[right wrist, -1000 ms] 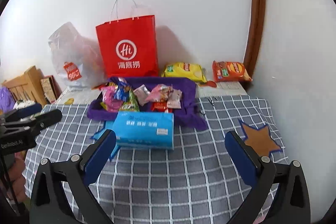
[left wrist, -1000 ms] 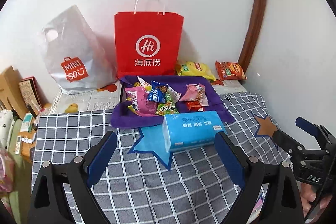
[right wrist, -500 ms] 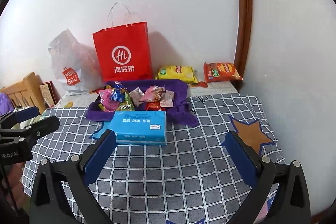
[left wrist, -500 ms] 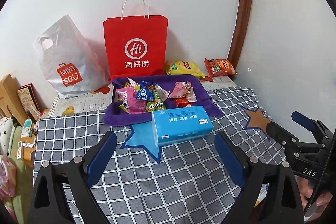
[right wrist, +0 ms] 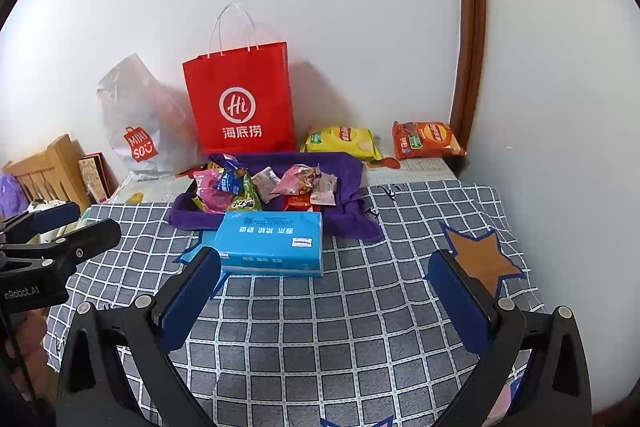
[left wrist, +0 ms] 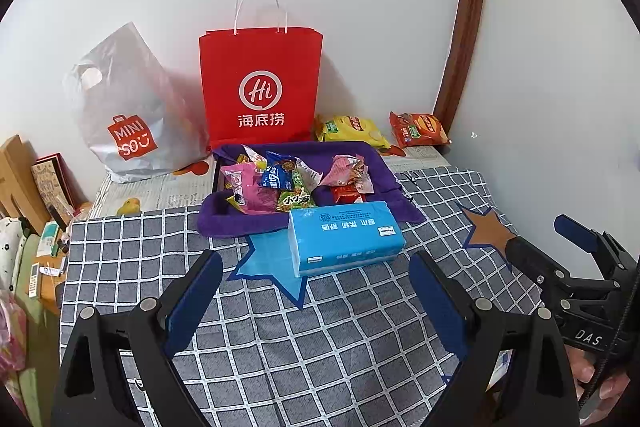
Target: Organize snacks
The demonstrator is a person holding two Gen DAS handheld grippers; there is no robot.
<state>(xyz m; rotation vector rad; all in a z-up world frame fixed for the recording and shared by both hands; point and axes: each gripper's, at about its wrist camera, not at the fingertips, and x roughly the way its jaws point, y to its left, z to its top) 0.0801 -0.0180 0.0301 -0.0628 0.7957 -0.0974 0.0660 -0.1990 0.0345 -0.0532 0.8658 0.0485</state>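
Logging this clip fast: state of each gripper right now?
Left gripper: open, holding nothing.
Right gripper: open, holding nothing.

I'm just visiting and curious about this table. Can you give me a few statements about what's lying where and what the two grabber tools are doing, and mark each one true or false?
1. Both grabbers are open and hold nothing. True: the left gripper and the right gripper are spread wide above the checked cloth.
2. The blue tissue pack lies inside the purple tray. False: it lies on the cloth in front of the tray.
3. The red paper bag stands upright against the wall. True.
4. The yellow chip bag is in the tray with the small snacks. False: it lies behind the tray, near the wall.
5. The orange chip bag lies near the brown door frame. True.
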